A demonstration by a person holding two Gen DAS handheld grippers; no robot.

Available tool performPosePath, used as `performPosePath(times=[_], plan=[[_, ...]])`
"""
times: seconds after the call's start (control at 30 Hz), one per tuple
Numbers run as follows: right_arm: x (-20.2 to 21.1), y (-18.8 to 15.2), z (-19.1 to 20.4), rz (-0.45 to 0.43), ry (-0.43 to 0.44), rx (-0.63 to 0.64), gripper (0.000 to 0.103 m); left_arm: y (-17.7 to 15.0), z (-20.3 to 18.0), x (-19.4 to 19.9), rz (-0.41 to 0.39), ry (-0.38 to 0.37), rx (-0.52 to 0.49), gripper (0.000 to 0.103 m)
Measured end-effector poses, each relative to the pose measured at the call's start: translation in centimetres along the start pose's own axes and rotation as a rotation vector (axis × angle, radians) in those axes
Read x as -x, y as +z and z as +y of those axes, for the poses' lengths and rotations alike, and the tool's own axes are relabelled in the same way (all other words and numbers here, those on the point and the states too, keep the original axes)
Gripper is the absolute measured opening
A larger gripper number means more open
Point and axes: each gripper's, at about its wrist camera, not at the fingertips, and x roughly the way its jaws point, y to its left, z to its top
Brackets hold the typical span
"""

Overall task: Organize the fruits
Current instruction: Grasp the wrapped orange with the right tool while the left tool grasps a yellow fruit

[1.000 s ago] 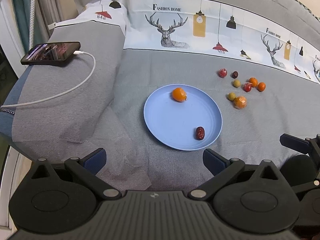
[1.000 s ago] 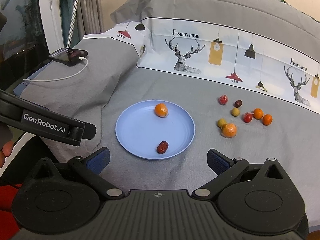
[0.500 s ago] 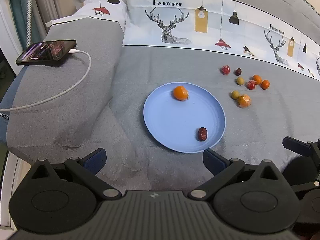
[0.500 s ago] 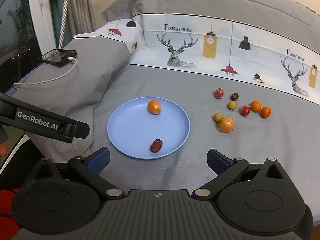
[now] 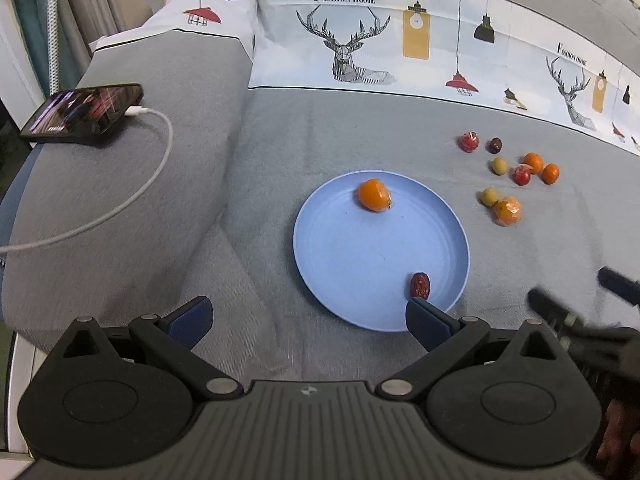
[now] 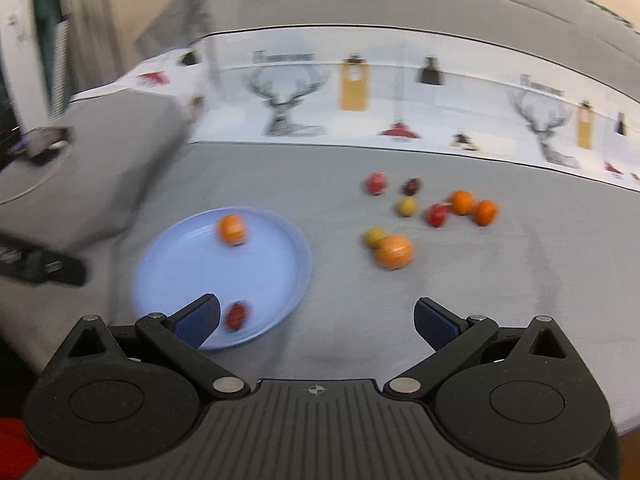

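Swinging rightward since a moment ago, the right claw (image 6: 316, 318), spread wide and empty, faces loose fruits (image 6: 394, 251) on the bed (image 6: 520, 280), probably its next pick. Left claw (image 5: 307, 318), also spread and empty, waits near the blue plate (image 5: 344, 256) holding an orange (image 5: 374, 195) and date (image 5: 419, 285).

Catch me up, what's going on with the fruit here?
Fruit is being sorted onto the blue plate on a grey bedspread. An orange and a red date lie on the plate; eight more small fruits sit in a loose group to its right. Left gripper and right gripper are both open and empty.
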Motion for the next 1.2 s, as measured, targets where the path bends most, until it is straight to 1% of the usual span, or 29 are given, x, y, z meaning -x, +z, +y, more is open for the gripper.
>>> performPosePath(times=[0.17, 0.27, 0.37, 0.5, 0.57, 0.67, 0.7, 0.73, 0.77, 0.8, 0.93, 1.0, 1.1, 1.2], plan=[[-3.3, 0.6, -4.3, -0.013, -0.125, -0.069, 0.102, 1.8, -1.4, -1.6, 0.016, 0.009, -0.025, 0.103], [-6.0, 0.6, -6.3, -0.003, -0.167, -0.097, 0.102, 3.1, -2.6, -2.8, 0.029, 0.009, -0.042, 0.103], [-9.2, 0.4, -7.4, 0.018, -0.170, -0.098, 0.102, 4.7, -3.8, -4.2, 0.039, 0.010, -0.054, 0.103], [-13.8, 0.8, -7.9, 0.034, -0.148, -0.082, 0.102, 6.9, -5.9, -6.1, 0.036, 0.008, -0.077, 0.103], [-16.1, 0.9, -8.1, 0.037, -0.135, -0.066, 0.102, 7.8, -7.1, -6.9, 0.031, 0.002, -0.097, 0.103], [-18.2, 0.9, -8.5, 0.043, -0.151, -0.038, 0.102, 9.2, -9.5, -8.6, 0.014, -0.011, -0.146, 0.103], [-18.3, 0.9, -8.9, 0.014, -0.141, -0.041, 0.102, 9.6, -10.5, -9.3, 0.007, -0.020, -0.166, 0.103], [-18.4, 0.9, -9.3, -0.002, -0.160, -0.042, 0.102, 10.0, -11.4, -10.0, 0.007, -0.023, -0.186, 0.103], [-18.4, 0.8, -10.0, -0.015, -0.200, -0.042, 0.102, 10.4, -12.4, -10.8, 0.006, -0.037, -0.206, 0.103], [-18.3, 0.7, -10.6, -0.026, -0.219, -0.053, 0.102, 10.7, -13.5, -11.6, 0.002, -0.062, -0.227, 0.103], [-18.4, 0.6, -14.2, -0.035, -0.279, -0.142, 0.102, 11.3, -18.1, -14.7, 0.009, -0.145, -0.338, 0.103], [-18.6, 0.8, -15.6, -0.035, -0.329, -0.177, 0.102, 11.3, -20.0, -16.3, 0.019, -0.175, -0.373, 0.103], [-18.9, 0.7, -17.2, -0.031, -0.342, -0.227, 0.102, 11.2, -21.9, -18.6, 0.047, -0.194, -0.412, 0.103], [-19.2, 0.6, -17.3, -0.035, -0.352, -0.218, 0.102, 11.1, -23.2, -20.3, 0.070, -0.194, -0.437, 0.103]])
